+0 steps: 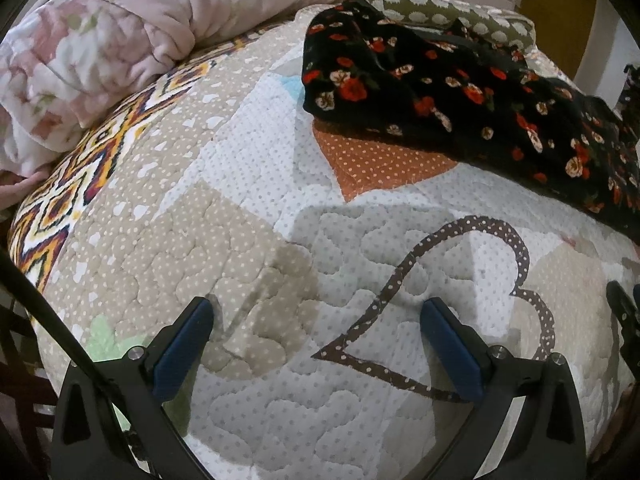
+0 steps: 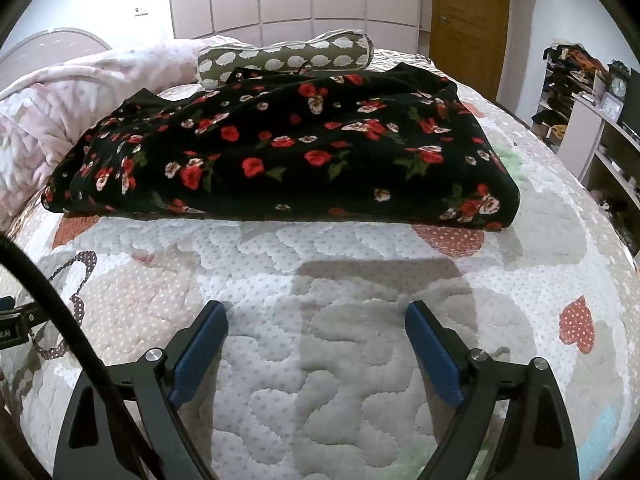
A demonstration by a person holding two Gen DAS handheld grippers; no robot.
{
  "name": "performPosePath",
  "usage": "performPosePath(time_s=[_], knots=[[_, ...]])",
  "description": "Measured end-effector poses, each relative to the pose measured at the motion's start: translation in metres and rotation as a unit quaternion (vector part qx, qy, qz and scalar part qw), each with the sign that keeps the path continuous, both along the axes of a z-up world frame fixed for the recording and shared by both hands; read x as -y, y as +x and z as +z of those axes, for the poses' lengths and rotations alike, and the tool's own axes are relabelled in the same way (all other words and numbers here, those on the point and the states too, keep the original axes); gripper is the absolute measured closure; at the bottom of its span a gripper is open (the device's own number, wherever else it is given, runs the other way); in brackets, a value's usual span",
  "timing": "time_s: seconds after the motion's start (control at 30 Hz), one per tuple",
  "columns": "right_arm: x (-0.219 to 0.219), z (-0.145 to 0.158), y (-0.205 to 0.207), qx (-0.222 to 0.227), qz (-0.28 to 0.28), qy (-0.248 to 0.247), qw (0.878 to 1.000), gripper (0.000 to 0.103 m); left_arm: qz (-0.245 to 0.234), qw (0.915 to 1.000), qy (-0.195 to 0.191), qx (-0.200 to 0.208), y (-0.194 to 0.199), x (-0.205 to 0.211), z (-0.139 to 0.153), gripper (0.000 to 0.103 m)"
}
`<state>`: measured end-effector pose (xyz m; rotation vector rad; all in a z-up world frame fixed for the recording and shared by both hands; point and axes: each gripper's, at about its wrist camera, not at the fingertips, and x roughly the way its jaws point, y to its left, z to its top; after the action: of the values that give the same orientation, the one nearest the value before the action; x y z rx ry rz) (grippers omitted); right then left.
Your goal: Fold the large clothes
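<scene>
A black garment with red and cream flowers [image 2: 280, 152] lies folded in a thick pile on the quilted bed. In the left wrist view it [image 1: 460, 92] lies at the upper right. My left gripper [image 1: 318, 308] is open and empty, low over the quilt, well short of the garment. My right gripper [image 2: 316, 314] is open and empty, over the quilt just in front of the garment's near edge. Part of the right gripper [image 1: 624, 308] shows at the right edge of the left wrist view.
The patchwork quilt [image 2: 320, 380] covers the bed. A pink floral duvet [image 1: 100, 48] is heaped at the back left. An olive cushion with white dots [image 2: 288, 60] lies behind the garment. Shelves with clutter [image 2: 592, 112] stand to the right, and a wooden door [image 2: 468, 12] is behind.
</scene>
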<state>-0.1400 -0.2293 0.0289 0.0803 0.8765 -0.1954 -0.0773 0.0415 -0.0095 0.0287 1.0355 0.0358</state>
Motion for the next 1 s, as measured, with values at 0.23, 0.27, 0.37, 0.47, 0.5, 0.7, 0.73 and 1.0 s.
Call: performPosePath(time_s=[0.23,0.27,0.37,0.47,0.5,0.7,0.73,1.0], knots=[[-0.0026,-0.0013,0.0009,-0.003,-0.001,-0.005,1.0,0.009,-0.014,0.9998,-0.013,0.006,-0.0007,-0.0038,0.0001,0.0],[-0.0027,-0.0015,0.0013,-0.004,-0.001,-0.005,1.0,0.008,-0.016,0.9997,-0.015,0.007,-0.001,-0.0042,0.0002,0.0],[-0.0024,-0.0021,0.0029,-0.006,0.001,-0.003,1.0,0.007,-0.021,0.9996,-0.011,0.013,-0.0032,-0.0036,-0.0001,0.0],[-0.0033,-0.0025,0.0022,-0.008,0.0,-0.005,1.0,0.007,-0.023,0.9996,-0.011,0.015,-0.0049,-0.0029,-0.0001,0.0],[-0.0037,-0.0027,0.0026,-0.009,-0.001,-0.007,1.0,0.007,-0.024,0.9995,-0.011,0.015,-0.0051,-0.0031,-0.0001,0.0],[-0.0046,-0.003,0.0031,-0.009,-0.004,-0.011,1.0,0.006,-0.029,0.9994,-0.009,0.018,-0.0076,-0.0033,-0.0008,0.0],[-0.0046,-0.003,0.0029,-0.009,-0.004,-0.011,1.0,0.006,-0.03,0.9994,-0.008,0.018,-0.0078,-0.0031,-0.0009,0.0],[-0.0044,-0.003,0.0027,-0.009,-0.004,-0.01,1.0,0.006,-0.029,0.9994,-0.006,0.015,-0.0073,-0.0021,-0.0003,0.0]])
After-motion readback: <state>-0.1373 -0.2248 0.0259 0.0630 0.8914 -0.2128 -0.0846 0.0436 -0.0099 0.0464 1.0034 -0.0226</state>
